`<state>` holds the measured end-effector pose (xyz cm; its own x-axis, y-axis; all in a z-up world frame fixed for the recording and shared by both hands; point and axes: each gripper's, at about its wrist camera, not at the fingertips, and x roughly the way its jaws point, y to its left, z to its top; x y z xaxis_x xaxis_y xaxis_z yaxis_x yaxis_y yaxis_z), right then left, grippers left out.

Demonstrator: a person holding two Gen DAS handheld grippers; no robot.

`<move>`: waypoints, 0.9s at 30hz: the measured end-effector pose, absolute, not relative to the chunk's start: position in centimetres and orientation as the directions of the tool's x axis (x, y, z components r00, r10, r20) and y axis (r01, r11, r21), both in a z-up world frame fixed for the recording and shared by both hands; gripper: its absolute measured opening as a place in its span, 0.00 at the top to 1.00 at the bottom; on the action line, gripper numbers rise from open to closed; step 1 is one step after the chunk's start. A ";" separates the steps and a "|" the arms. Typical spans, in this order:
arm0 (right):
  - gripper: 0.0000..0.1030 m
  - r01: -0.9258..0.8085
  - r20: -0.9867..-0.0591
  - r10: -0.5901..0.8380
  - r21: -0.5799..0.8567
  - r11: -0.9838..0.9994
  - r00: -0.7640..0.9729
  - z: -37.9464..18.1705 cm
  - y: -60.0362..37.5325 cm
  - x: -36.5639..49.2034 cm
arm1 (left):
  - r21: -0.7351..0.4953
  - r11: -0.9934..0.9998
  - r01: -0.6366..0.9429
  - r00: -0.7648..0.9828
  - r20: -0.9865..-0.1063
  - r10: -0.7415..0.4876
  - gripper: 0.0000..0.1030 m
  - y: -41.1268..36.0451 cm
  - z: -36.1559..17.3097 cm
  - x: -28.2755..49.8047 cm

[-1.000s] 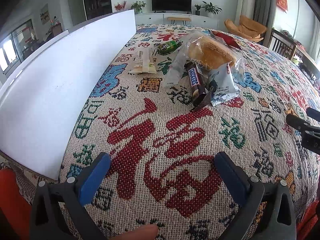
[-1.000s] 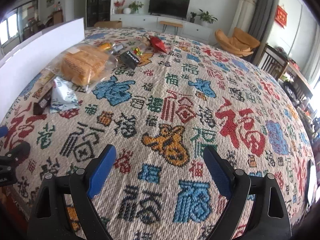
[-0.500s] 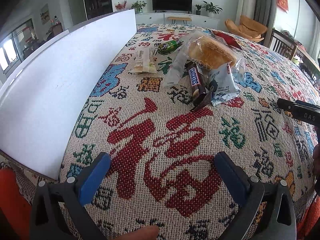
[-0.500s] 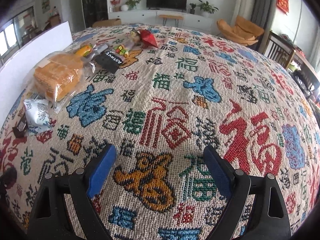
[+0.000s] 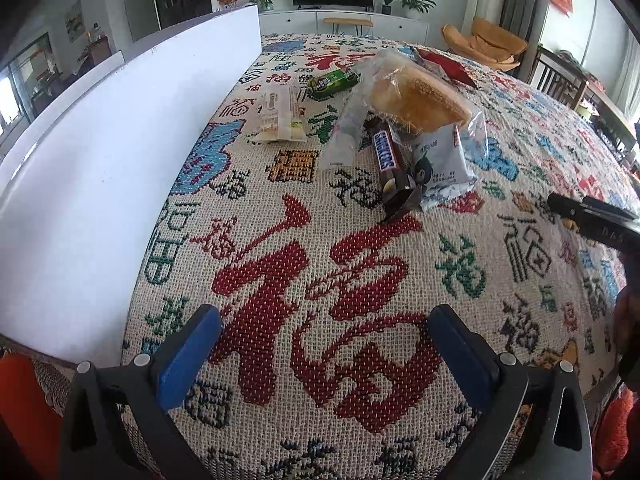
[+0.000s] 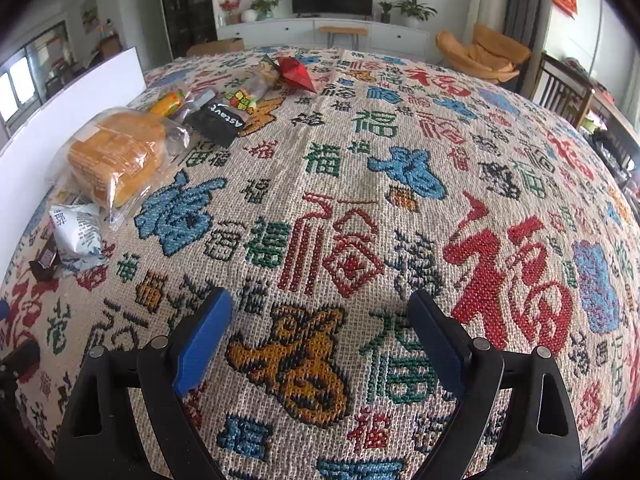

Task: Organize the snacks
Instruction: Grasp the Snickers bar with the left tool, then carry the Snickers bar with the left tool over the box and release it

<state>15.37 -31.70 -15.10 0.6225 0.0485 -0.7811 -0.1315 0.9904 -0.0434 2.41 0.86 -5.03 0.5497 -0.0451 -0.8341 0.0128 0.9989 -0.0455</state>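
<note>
Patterned woven tablecloth (image 5: 320,280) covering the whole work surface, red, blue and green characters throughout. White board (image 5: 120,152) upright along its left edge. Left gripper (image 5: 324,344) low over the cloth, jaws spread wide, nothing between the 2 blue pads. Right gripper (image 6: 320,332) likewise wide apart and holding nothing, hovering above an orange woven motif, well apart from the snacks. Bagged bread (image 5: 416,96) in clear plastic at the far centre, resting on a pale blue-white packet (image 5: 440,164). Snickers bar (image 5: 390,164) just beside that packet, touching it. Cream wrapper (image 5: 280,116) near the board. Green packet (image 5: 334,82) beyond it. Black pouch (image 6: 218,122), colourful candy pack (image 6: 244,100) and red wrapper (image 6: 296,74) farther back.
</note>
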 end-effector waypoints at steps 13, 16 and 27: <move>0.10 -0.132 -0.781 0.047 -0.046 0.990 0.623 -15.1 -31.7 15.4 | -0.099 0.973 0.210 0.467 -0.864 -0.189 0.62 -2.5 -3.3 12.3; 0.10 -0.133 -0.781 0.047 -0.046 0.990 0.623 -15.1 -31.8 15.4 | -0.160 0.970 0.184 0.446 -0.865 -0.228 0.80 -2.0 -3.7 12.2; 0.10 -0.133 -0.781 0.047 -0.046 0.990 0.623 -15.0 -31.8 15.4 | -0.119 0.969 0.216 0.440 -0.874 -0.205 0.45 -0.7 -2.9 3.6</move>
<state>15.42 -31.83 -15.05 0.6225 0.0473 -0.7812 -0.1330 0.9900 -0.0461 3.64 -0.74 -2.89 0.4400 -0.2053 -0.8742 0.2164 0.9691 -0.1186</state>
